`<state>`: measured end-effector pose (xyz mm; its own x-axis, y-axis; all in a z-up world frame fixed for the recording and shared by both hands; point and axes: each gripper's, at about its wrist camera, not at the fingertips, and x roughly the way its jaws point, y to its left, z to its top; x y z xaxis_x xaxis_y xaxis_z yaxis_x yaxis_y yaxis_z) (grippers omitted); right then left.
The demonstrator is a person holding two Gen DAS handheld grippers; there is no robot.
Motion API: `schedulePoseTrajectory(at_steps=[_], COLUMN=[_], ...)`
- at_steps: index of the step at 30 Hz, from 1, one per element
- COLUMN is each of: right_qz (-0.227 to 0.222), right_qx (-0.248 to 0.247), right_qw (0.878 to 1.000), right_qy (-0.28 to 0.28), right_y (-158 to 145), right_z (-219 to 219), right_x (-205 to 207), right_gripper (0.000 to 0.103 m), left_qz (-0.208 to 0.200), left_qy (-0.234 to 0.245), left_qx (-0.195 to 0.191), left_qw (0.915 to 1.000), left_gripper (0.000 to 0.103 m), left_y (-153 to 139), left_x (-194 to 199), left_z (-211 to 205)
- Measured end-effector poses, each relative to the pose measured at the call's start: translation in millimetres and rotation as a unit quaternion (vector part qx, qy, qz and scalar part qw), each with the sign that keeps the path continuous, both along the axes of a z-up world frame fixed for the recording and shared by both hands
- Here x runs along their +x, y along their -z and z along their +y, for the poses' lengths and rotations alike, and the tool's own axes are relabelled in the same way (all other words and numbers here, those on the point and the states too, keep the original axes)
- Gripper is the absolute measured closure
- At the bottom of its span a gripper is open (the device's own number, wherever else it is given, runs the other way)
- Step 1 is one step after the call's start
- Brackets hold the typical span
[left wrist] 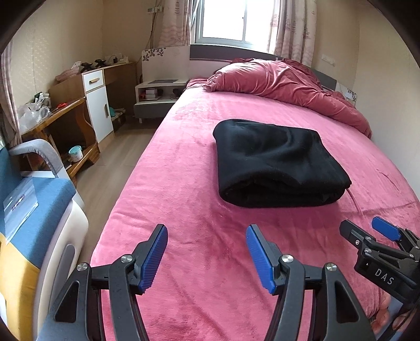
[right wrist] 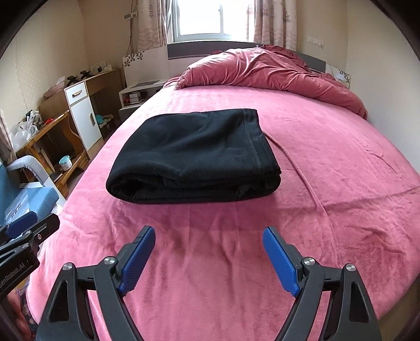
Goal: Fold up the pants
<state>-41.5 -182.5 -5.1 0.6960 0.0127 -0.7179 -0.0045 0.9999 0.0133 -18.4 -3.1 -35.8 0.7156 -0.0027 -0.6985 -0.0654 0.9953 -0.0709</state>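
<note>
Left gripper (left wrist: 206, 230): nearest in its own view; blue pads spread wide, nothing between them, only bare bedspread beneath. Also seen at the left edge of the right wrist view.
Right gripper (right wrist: 209, 234): jaws well apart and empty, over the near end of the bed; its tip shows at the lower right of the left wrist view, just beside the left gripper.
Hand (left wrist: 386, 312): fingers partly visible under the right gripper's body, at the frame edge.
Bedspread (right wrist: 328, 162): pink plush, covers the bed; faint creases radiate in front of both grippers.
Pants (right wrist: 194, 162): black, folded into a compact thick rectangle, layered edges facing the grippers; lying flat mid-bed, apart from both grippers, touched by neither.
Quilt (left wrist: 286, 84): dark pink, bunched at the far end of the bed beyond the pants.
Armchair (left wrist: 39, 199): blue and white, left of the bed, near.
Nightstand (left wrist: 157, 97): white, beside the bed head.
Window (left wrist: 231, 21): far wall, bright, curtains either side.
</note>
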Motion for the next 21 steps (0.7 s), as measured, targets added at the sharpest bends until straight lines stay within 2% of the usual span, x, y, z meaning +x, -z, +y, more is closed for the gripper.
schedulePoseTrajectory(at_steps=[21], right_qz=[0.004], right_qx=[-0.001], right_qw=[1.000], right_qy=[-0.001], right_y=[1.7], right_z=[-2.4], right_x=[0.1], right_gripper=[0.018], left_qz=[-0.004], left_qy=[-0.006], left_qx=[0.003], left_qw=[1.0000], left_gripper=[0.040], left_y=[-1.1], left_x=[-2.4], left_z=[-2.3])
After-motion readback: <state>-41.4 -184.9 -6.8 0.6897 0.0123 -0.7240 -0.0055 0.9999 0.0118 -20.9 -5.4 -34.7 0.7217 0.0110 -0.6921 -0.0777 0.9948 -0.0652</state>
